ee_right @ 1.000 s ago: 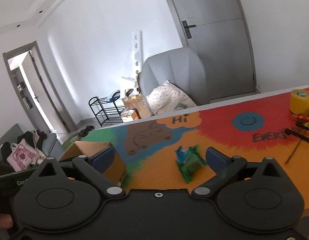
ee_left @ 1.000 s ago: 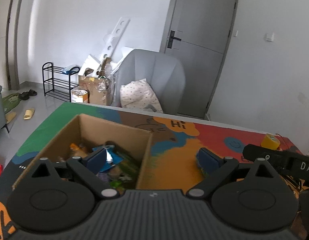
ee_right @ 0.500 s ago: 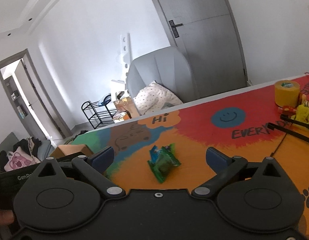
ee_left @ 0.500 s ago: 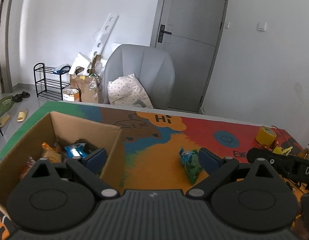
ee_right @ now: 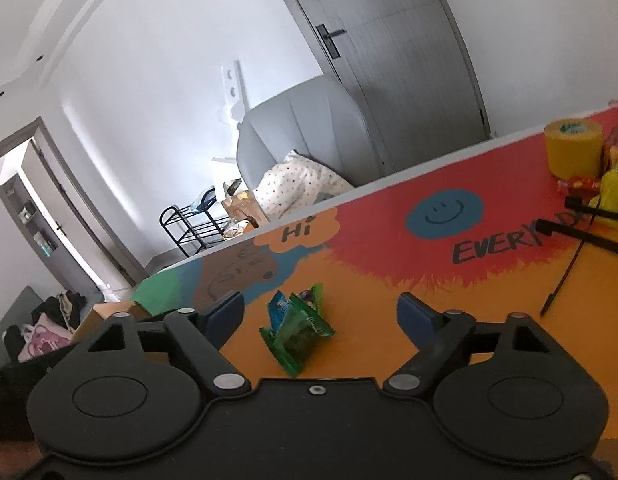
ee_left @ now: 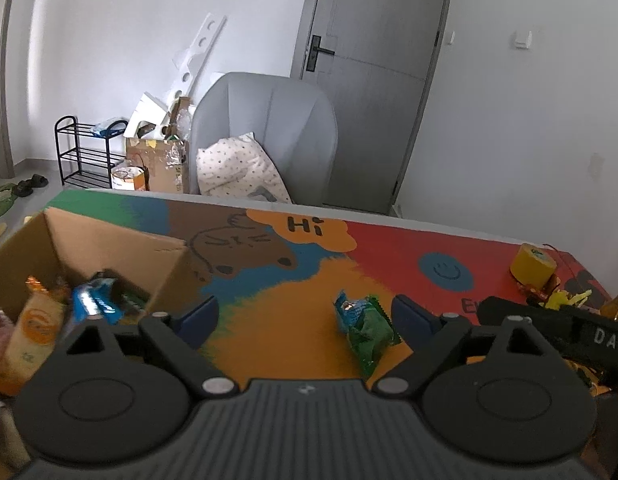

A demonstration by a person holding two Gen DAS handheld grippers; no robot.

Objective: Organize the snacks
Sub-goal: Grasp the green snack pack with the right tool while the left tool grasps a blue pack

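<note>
Green and blue snack packets [ee_left: 365, 326] lie on the orange part of the colourful table mat; they also show in the right wrist view [ee_right: 297, 330]. An open cardboard box [ee_left: 109, 248] at the left holds several snacks, among them an orange packet [ee_left: 35, 328] and a blue one [ee_left: 95, 304]. My left gripper [ee_left: 305, 320] is open and empty, between the box and the packets. My right gripper [ee_right: 319, 314] is open and empty, with the packets lying between its fingers just ahead.
A yellow tape roll [ee_right: 573, 150] and small yellow and red items [ee_right: 605, 184] sit at the right of the table, with black rods [ee_right: 581, 232] and a cable. The box corner [ee_right: 109, 312] shows at the left. A grey armchair [ee_left: 265, 136] stands behind the table.
My left gripper has swung right from over the box toward the packets. My right gripper has moved right and closer, so the packets now sit between its fingers.
</note>
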